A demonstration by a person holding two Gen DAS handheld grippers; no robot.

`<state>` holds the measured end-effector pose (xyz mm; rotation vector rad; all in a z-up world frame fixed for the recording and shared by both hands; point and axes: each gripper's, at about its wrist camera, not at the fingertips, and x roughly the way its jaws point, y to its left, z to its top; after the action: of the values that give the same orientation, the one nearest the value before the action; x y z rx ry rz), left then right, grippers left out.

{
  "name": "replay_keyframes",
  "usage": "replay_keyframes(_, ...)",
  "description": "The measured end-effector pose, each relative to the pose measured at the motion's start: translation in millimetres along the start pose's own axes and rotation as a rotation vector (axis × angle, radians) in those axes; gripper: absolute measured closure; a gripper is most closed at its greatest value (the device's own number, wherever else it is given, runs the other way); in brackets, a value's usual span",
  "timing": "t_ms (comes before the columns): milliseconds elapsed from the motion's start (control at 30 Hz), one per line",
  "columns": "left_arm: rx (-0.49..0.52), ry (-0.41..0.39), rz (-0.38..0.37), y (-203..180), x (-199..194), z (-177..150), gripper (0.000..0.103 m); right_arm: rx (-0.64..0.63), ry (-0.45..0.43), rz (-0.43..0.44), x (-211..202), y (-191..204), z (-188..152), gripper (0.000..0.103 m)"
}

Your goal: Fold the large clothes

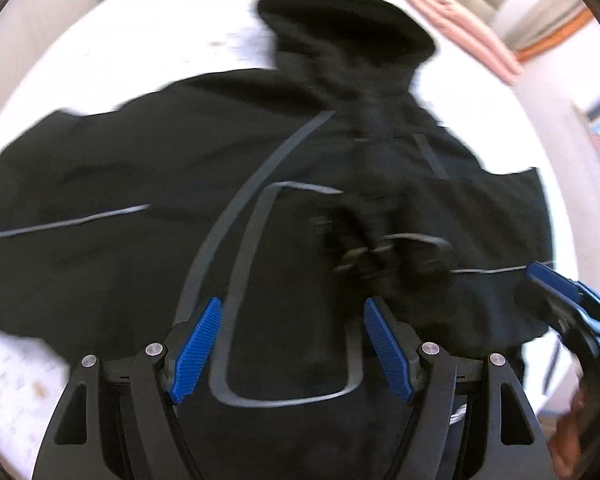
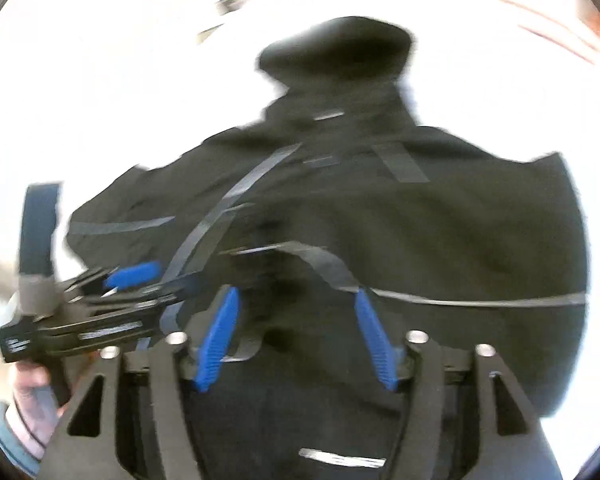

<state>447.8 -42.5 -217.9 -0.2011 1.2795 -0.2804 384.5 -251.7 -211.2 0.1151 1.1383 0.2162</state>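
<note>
A large black jacket [image 1: 148, 216] with grey reflective stripes and a hood [image 1: 340, 28] lies spread on a white surface [image 1: 112, 60]. My left gripper [image 1: 292, 304] hovers over the jacket's lower front, its blue pads wide apart with nothing between them. The right gripper's blue fingertip [image 1: 548, 276] shows at the right edge of the left wrist view. In the right wrist view the same jacket [image 2: 440, 232] fills the middle, and my right gripper [image 2: 296, 294] stands open above it, holding nothing. The left gripper [image 2: 132, 276] reaches in from the left, held by a hand [image 2: 32, 392].
Folded pink cloth [image 1: 464, 28] lies at the far right edge of the white surface. A wall with an orange trim [image 1: 556, 36] is beyond it. White surface [image 2: 100, 80] surrounds the jacket on all sides.
</note>
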Motion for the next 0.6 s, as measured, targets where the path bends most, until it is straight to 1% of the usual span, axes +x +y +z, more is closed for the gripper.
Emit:
replay_keyframes(33,0.008,0.000,-0.025,-5,4,3,0.028,0.037,0.000,-0.060,0,-21,-2,0.035)
replay_keyframes(67,0.015,-0.001,-0.049,-11,9,7,0.028,0.068,0.018,-0.094,7,-38,-5,0.036)
replay_keyframes(100,0.014,0.000,-0.062,-16,14,11,0.028,0.088,0.041,-0.108,16,-48,-7,0.038)
replay_keyframes(133,0.006,0.005,-0.084,-19,20,16,0.028,0.101,0.063,-0.128,27,-56,-10,0.047)
replay_keyframes(167,-0.004,0.017,-0.111,-20,27,20,0.028,0.108,0.099,-0.151,42,-62,-16,0.054)
replay_keyframes(200,-0.016,0.038,-0.127,-21,34,22,0.028,0.115,0.147,-0.166,60,-68,-21,0.055)
replay_keyframes(233,-0.031,0.059,-0.124,-21,42,24,0.028,0.130,0.204,-0.167,78,-73,-28,0.055)
replay_keyframes(267,-0.042,0.063,-0.119,-20,48,25,0.028,0.133,0.208,-0.163,86,-74,-31,0.055)
replay_keyframes(333,-0.045,0.068,-0.118,-21,58,25,0.029,0.124,0.188,-0.168,86,-75,-28,0.055)
replay_keyframes(400,-0.036,0.069,-0.122,-24,63,24,0.066,0.125,0.189,-0.169,84,-74,-29,0.054)
replay_keyframes(433,-0.034,0.076,-0.139,-27,65,24,0.078,0.130,0.189,-0.163,84,-74,-30,0.054)
replay_keyframes(500,-0.032,0.050,-0.137,-30,59,26,0.083,0.135,0.192,-0.151,81,-70,-24,0.054)
replay_keyframes(600,-0.025,-0.021,-0.119,-29,35,33,0.084,0.136,0.166,-0.107,65,-75,-15,0.054)
